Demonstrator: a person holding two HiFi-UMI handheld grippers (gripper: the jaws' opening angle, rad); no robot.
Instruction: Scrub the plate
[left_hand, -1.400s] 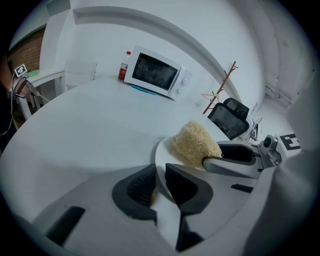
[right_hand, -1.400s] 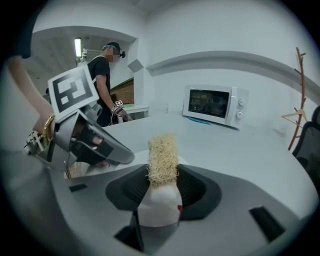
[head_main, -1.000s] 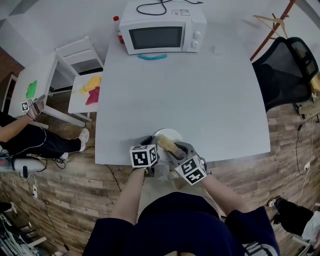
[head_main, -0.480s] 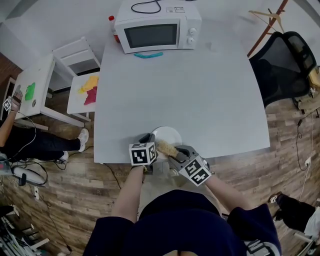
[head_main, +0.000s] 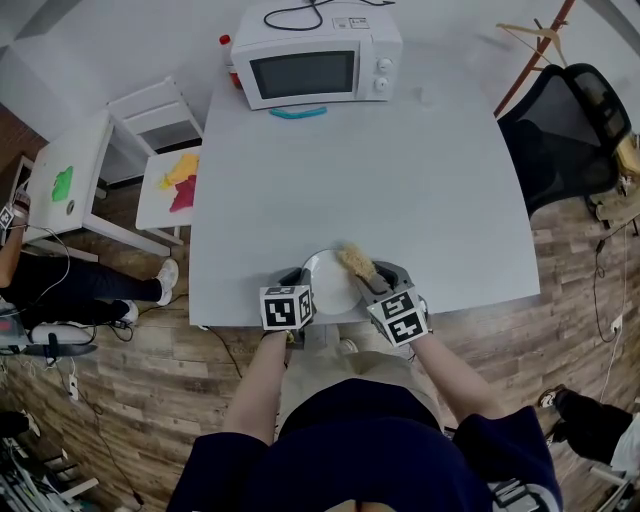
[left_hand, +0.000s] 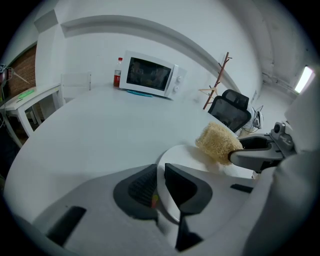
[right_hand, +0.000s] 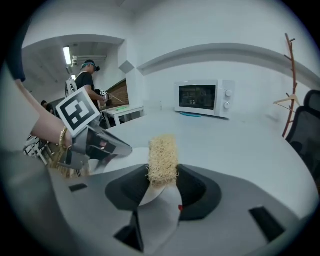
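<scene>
Left gripper (left_hand: 160, 175): jaws clamped on near rim of white plate (head_main: 330, 288), at front edge of table (head_main: 400, 180). Right gripper (right_hand: 162, 177): jaws clenched on tan fibre scrubber (right_hand: 162, 152), over plate's far-right rim.

No words, brands or numbers can be read anywhere. The left cube (head_main: 287, 308) on the left gripper (head_main: 297, 277) and the right cube (head_main: 403, 317) on the right gripper (head_main: 368, 278) carry only black-and-white square patterns, no letters. Far beyond both grippers, a sticker (head_main: 349, 20) on top of the microwave (head_main: 310, 62) bears print too small to make out.
</scene>
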